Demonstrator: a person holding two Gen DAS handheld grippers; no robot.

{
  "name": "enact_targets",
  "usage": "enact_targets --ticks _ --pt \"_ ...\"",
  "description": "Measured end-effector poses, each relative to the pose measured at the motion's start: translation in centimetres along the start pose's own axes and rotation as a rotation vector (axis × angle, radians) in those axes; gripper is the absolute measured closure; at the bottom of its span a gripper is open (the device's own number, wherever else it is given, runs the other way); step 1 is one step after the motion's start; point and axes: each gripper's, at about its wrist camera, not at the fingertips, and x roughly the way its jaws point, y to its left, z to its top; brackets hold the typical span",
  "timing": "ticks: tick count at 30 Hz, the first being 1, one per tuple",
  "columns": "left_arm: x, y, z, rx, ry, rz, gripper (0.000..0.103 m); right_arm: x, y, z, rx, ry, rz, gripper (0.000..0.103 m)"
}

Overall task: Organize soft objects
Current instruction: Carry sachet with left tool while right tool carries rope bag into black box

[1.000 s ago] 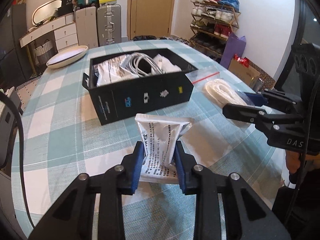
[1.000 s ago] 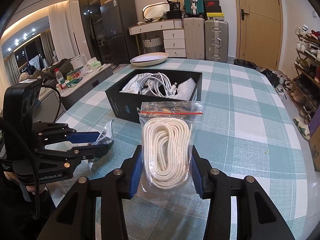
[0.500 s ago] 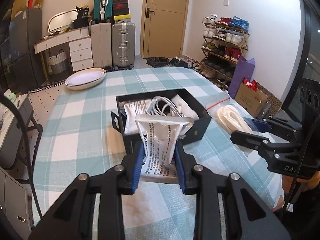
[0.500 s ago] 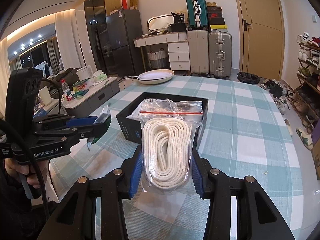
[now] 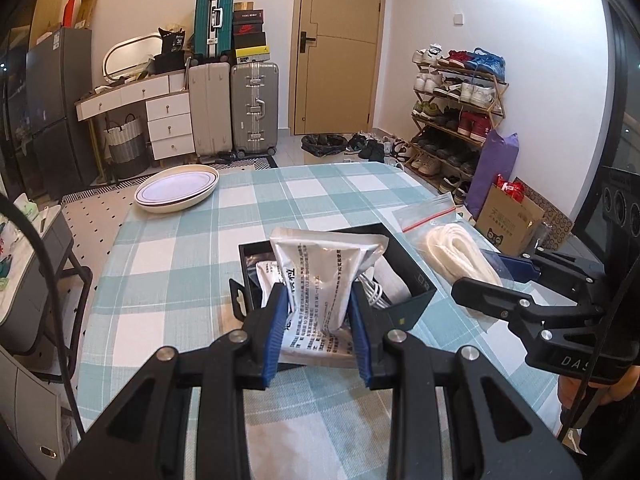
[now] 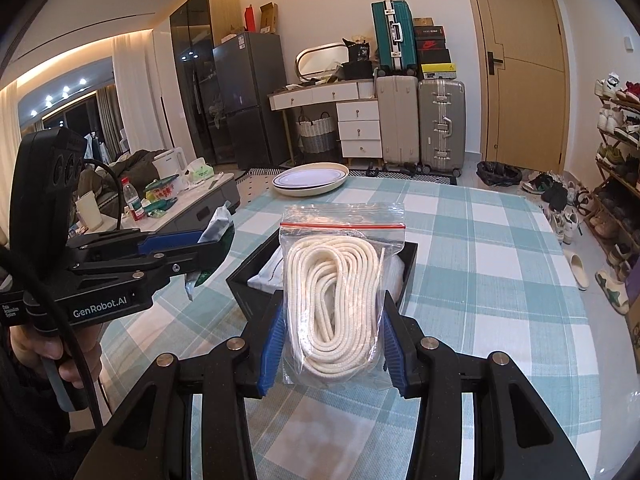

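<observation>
Checked tablecloth [image 5: 168, 248] covers the table, white plates [image 5: 177, 192] stacked at its far edge. Suitcases [image 5: 232, 108], a drawer unit [image 5: 170, 124], a door [image 5: 340, 44] and a shoe rack [image 5: 456, 112] line the walls.

My two tongs share one build: the left gripper [image 5: 318, 334] and right gripper [image 6: 330, 346] have matte black angular arms, blue pads [image 6: 272, 346] inside each finger and silver screws [image 5: 237, 335] at the pivots. White "GenRobot.AI" lettering [image 6: 100, 302] marks one body; a black cable [image 6: 76, 336] trails beside my bare-skinned hand [image 6: 52, 354].
</observation>
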Motion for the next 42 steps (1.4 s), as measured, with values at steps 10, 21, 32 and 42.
enact_targets --ticks 10,21,32,42 --pt "2.0 0.3 1.2 -0.001 0.003 0.006 0.074 2.1 -0.8 1.6 0.008 0.007 -0.002 0.059" --pt "4.8 1.3 2.0 -0.012 0.021 0.025 0.074 5.2 -1.9 2.5 0.022 0.038 -0.006 0.059" --pt "7.7 1.5 1.9 -0.008 0.056 0.031 0.074 8.7 -2.6 2.5 0.013 0.085 -0.018 0.059" --pt "9.7 1.2 1.2 0.020 0.073 0.039 0.074 11.0 -2.8 2.1 -0.016 0.113 -0.035 0.059"
